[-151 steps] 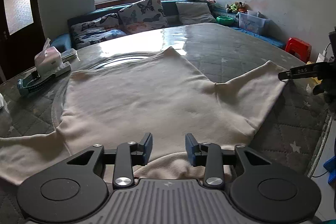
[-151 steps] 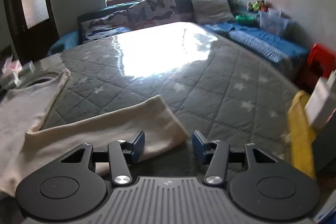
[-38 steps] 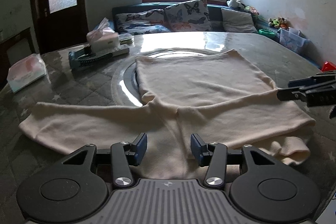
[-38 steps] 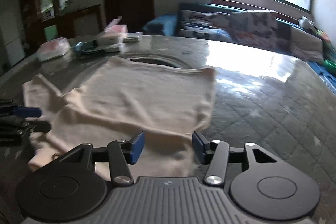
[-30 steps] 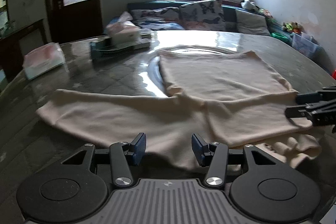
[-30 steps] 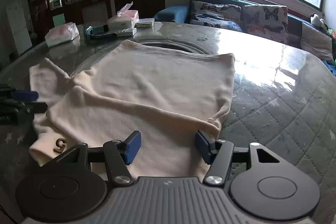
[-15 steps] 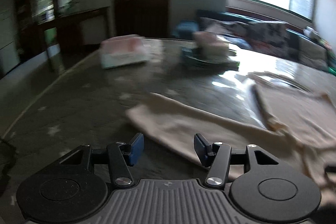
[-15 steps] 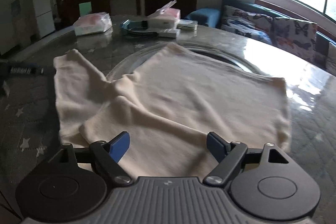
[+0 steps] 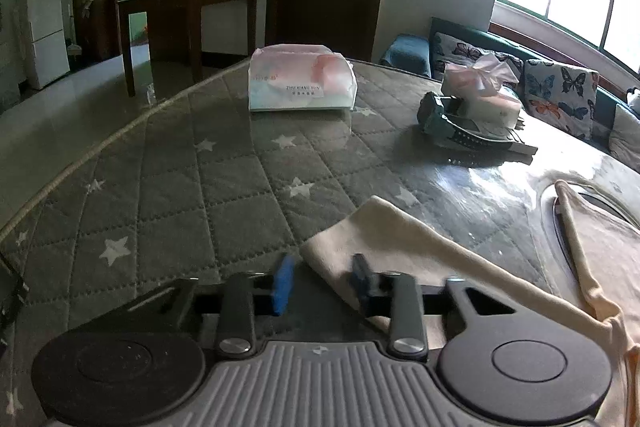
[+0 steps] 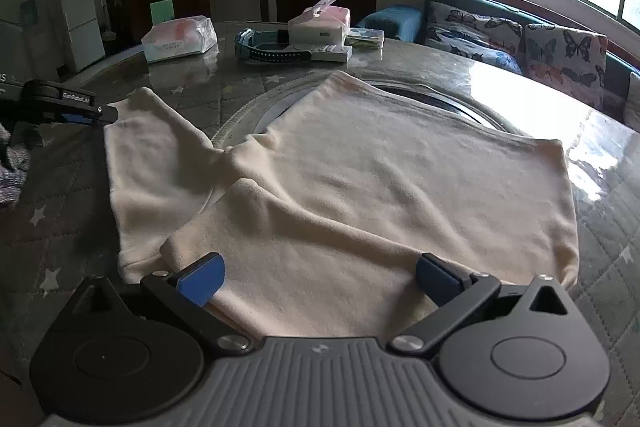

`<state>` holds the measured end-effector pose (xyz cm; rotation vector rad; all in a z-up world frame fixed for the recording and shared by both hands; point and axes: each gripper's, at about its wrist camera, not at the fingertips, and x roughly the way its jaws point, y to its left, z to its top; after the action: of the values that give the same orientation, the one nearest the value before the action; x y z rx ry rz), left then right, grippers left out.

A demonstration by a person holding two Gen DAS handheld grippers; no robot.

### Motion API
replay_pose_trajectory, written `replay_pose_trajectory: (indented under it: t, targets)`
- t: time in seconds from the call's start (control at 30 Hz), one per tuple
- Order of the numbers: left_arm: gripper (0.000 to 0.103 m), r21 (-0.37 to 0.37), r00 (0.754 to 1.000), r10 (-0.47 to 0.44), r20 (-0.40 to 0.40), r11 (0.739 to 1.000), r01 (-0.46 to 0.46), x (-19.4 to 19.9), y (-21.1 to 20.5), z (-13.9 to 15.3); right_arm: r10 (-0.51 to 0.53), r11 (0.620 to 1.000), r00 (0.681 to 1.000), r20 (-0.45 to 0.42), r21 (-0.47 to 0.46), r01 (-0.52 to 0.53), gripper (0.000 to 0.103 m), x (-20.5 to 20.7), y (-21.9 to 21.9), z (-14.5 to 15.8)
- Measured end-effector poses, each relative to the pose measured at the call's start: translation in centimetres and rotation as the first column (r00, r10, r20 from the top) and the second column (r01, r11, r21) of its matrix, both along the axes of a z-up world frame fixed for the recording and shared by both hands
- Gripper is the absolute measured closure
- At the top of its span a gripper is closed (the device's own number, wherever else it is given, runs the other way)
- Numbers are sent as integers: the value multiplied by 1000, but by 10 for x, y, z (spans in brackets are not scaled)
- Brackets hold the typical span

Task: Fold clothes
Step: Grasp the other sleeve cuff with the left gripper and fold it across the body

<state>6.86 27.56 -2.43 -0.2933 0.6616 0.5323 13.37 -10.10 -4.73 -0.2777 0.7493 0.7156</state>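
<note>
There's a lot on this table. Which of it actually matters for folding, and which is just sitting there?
Part of the job:
- cream sweater
- its outstretched sleeve
- left gripper, jaws just closing at the cuff
- right gripper, wide open

Just lying about:
- sealed tissue pack
- open tissue box
- blue device beside it
- butterfly cushions
</note>
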Motion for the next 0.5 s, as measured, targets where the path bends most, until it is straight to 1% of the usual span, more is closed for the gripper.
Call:
replay_pose_trajectory:
  t: [0.03,0.17,0.23,0.3,0.4,0.43,0.5]
  targets:
    - [94,-8,1000,0,5,1000,0,0,0,1,-3,1000,1000,-1,4,3,0,0,-1,0]
    - [97,-12,999,0,54,1000,1,-4,-5,13,-29,999,1000,-2,27,29,0,0,-7,4]
    - [97,-5,996,-26,91,1000,26,-8,-16,25,-43,998,999,1,40,43,0,-1,-12,8]
    - [98,7,989,-73,132,997,72,-11,-32,40,-52,998,999,11,48,51,0,-2,-17,12]
    - [98,33,965,-172,198,985,169,-17,-64,65,-63,997,998,27,56,61,0,-3,-25,17]
    - [98,45,953,-209,218,978,204,-19,-76,72,-68,996,997,32,58,66,0,-4,-29,19]
    - [98,52,923,-284,261,959,280,-22,-99,86,-85,995,996,40,63,82,0,-5,-38,21]
